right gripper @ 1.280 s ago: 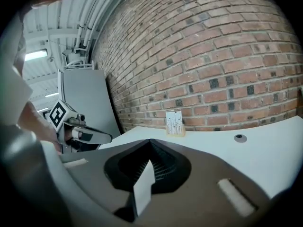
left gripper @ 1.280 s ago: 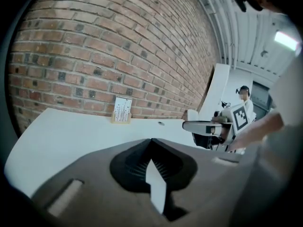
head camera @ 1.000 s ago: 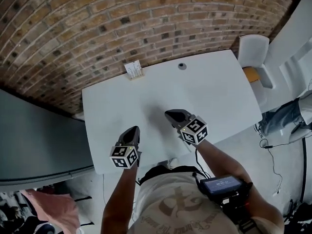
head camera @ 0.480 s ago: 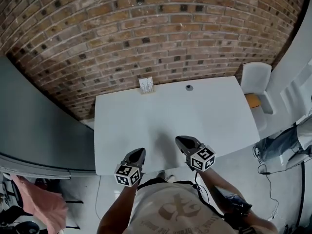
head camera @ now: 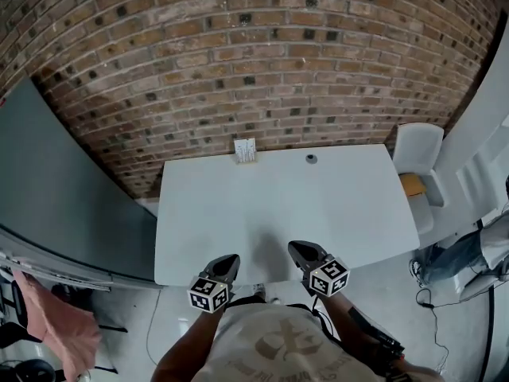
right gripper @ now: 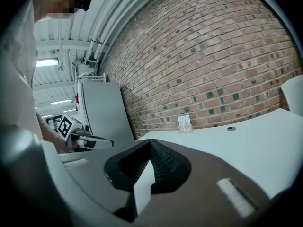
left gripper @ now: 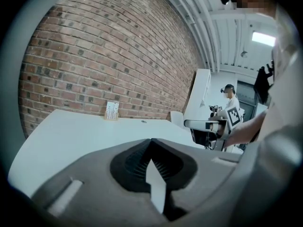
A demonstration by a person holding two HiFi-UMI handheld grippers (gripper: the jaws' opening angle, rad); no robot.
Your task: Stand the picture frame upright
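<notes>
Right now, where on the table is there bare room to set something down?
Nearly all the table is bare: the broad middle and both sides. Only the far edge by the brick wall holds the picture frame and a small round spot.

Straight ahead of the fingers (head camera: 225, 264) stretches a white tabletop (head camera: 350, 209). Towards its far edge, ahead and a touch right, sits a small round dark fitting (head camera: 311, 158). Beyond that edge the brick wall (head camera: 262, 62) climbs, a mix of red, brown and darker bricks. Swing left of the fingers and there's a tall grey panel (head camera: 64, 181) standing beside the tabletop. Away to the right, a white chair (head camera: 419, 146) is tucked by the far corner, with something orange (head camera: 412, 185) on its seat. Back and right of the fingers lies grey floor (head camera: 457, 313), a black cable (head camera: 432, 325) trailing across it. Low on the left hangs a pink cloth (head camera: 64, 329). Overhead there's a white ribbed ceiling (left gripper: 208, 32) and a glowing strip light (right gripper: 46, 62).
</notes>
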